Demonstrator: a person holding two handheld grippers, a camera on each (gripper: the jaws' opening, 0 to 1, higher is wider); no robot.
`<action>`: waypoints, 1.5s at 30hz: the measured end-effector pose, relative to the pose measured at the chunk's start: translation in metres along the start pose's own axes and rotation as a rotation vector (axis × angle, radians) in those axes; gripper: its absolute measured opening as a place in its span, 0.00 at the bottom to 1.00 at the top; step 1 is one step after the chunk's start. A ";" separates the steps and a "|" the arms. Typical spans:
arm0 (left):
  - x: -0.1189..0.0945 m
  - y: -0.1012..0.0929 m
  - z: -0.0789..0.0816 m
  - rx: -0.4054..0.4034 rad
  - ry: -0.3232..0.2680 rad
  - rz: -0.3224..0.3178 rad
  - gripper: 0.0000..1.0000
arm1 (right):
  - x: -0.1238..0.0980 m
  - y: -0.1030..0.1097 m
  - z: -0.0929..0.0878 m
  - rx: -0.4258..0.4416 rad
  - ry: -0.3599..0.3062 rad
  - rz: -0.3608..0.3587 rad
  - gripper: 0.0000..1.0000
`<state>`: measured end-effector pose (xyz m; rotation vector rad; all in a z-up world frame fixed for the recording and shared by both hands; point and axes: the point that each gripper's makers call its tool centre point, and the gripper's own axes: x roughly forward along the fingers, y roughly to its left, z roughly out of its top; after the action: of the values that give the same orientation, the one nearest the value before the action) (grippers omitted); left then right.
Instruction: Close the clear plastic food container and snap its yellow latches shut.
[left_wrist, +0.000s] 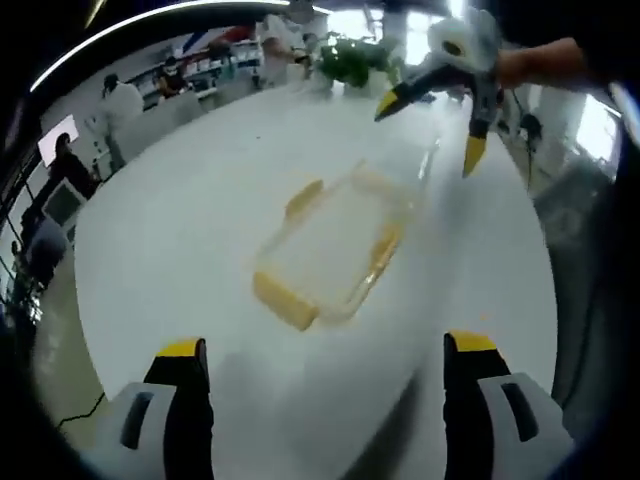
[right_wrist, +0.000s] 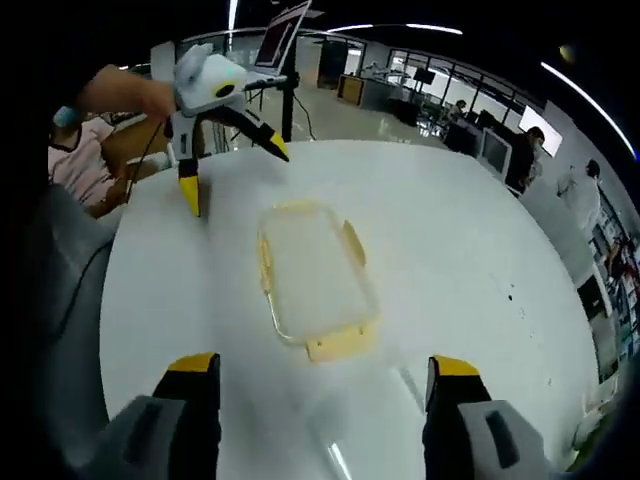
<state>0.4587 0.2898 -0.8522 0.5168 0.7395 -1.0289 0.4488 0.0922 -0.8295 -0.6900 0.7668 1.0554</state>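
A clear container with yellow latches lies flat on the round white bench, out in front of both grippers and touched by neither. In the left gripper view, the left gripper has its jaws wide apart low in the view, short of the container's near latch; the right gripper hangs above the bench on the far side, its yellow-tipped jaws spread. In the right gripper view, the right gripper's jaws stand apart with the container ahead between their lines, a latch nearest; the left gripper is held beyond it by a hand, jaws spread. Whether the lid is pressed fully down cannot be told
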 end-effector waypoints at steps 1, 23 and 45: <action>0.002 -0.001 0.000 0.047 0.007 -0.022 0.96 | 0.002 0.000 0.000 -0.025 0.009 0.008 0.86; 0.020 0.019 -0.003 0.308 0.079 -0.227 0.69 | 0.032 -0.015 0.003 -0.148 0.050 0.142 0.67; 0.046 0.023 0.012 0.412 0.101 -0.361 0.38 | 0.061 -0.016 -0.012 -0.234 0.289 0.247 0.39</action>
<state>0.4979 0.2646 -0.8782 0.8134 0.7271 -1.5158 0.4787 0.1071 -0.8845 -0.9801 1.0054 1.2998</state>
